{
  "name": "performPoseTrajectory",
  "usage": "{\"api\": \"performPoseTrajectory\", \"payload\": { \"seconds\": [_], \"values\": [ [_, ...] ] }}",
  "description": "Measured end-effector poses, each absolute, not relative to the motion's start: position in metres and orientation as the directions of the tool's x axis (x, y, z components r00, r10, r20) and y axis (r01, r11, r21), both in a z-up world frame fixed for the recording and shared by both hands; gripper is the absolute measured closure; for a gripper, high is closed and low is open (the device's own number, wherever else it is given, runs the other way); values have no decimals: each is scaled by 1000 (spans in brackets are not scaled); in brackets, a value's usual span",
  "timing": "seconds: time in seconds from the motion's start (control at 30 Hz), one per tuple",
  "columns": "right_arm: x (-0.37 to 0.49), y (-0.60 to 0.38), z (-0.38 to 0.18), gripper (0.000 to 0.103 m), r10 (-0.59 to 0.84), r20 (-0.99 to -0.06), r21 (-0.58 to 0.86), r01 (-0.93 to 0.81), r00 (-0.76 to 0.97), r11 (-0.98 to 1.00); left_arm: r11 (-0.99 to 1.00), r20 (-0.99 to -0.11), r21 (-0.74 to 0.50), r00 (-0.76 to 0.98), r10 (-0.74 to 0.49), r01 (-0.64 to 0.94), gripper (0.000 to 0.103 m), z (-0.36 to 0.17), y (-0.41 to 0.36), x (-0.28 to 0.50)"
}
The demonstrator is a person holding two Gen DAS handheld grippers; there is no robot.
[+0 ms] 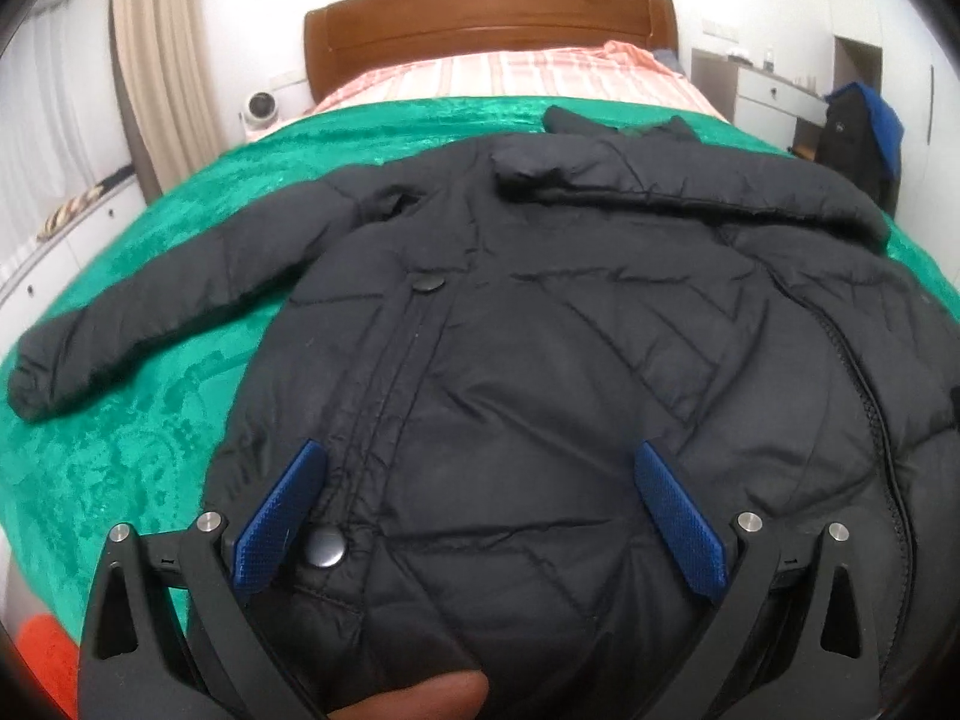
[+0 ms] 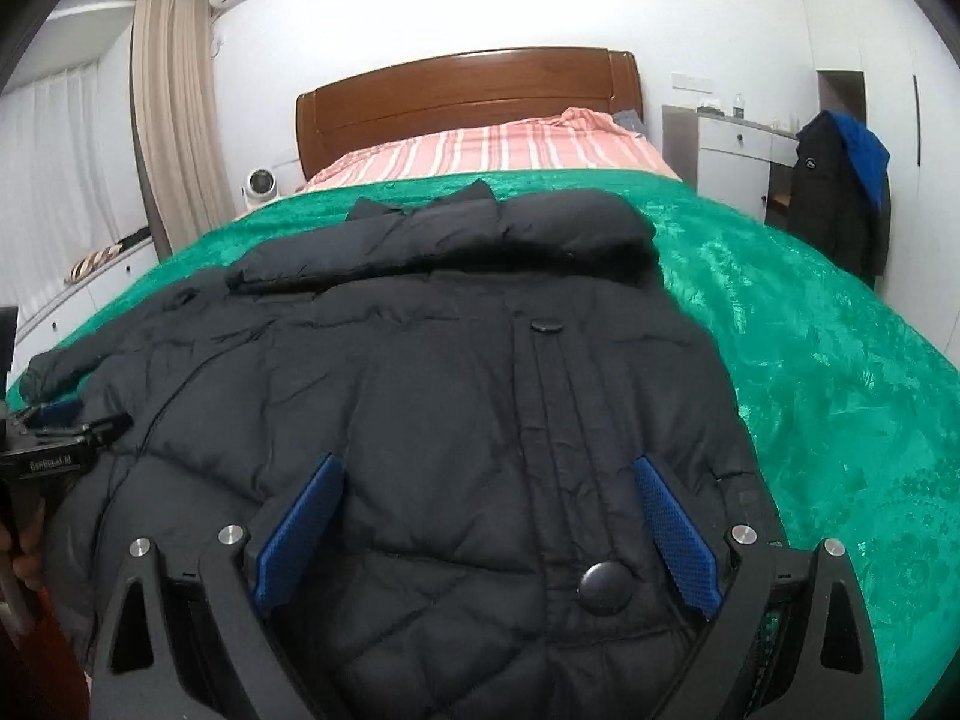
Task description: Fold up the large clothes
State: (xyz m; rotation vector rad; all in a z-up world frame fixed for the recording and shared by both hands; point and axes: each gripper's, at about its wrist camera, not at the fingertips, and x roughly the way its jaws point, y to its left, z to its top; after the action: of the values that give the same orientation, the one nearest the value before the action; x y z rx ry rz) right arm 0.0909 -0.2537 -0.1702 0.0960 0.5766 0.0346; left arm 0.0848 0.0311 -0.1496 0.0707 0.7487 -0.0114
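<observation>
Both tools wide apart, nothing clamped: left tool (image 1: 480,516) and right tool (image 2: 486,528) each hover over the lower front of the black puffer jacket (image 1: 540,330), blue pads clear of the fabric. Jacket lies face up on the green blanket (image 2: 810,360) covering the near end of the bed (image 2: 468,90), collar toward the headboard.

Risks, biggest first:
- Bulk: padded fill will likely spring back, so a fold may reopen once let go.
- Shell looks slick; a pinch on the top layer alone could slip or lift only one layer.
- Blanket could get caught with the hem and drag along.
- Snap button (image 2: 605,587) sits between the right tool's pads; closing on it gives a poor hold.

View differences: left wrist shows one sleeve (image 1: 120,330) spread out on the blanket and the zipper edge (image 1: 870,396). Right wrist shows bare blanket on the other side, with that sleeve apparently folded across the chest, plus the left tool at the frame edge.
</observation>
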Motion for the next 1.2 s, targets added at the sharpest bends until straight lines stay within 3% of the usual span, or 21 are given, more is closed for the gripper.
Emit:
{"api": "performPoseTrajectory", "payload": {
  "seconds": [0.33, 1.2],
  "values": [
    [92, -244, -183, 1, 30, -556, 51, -2, 831, 999, 999, -690, 30, 724, -4, 33, 0, -157, 34, 87],
    [93, -238, -188, 1, 0, -566, 6, 4, 824, 1000, 995, -720, 90, 694, 31, 49, 0, -161, 27, 92]
  ]
}}
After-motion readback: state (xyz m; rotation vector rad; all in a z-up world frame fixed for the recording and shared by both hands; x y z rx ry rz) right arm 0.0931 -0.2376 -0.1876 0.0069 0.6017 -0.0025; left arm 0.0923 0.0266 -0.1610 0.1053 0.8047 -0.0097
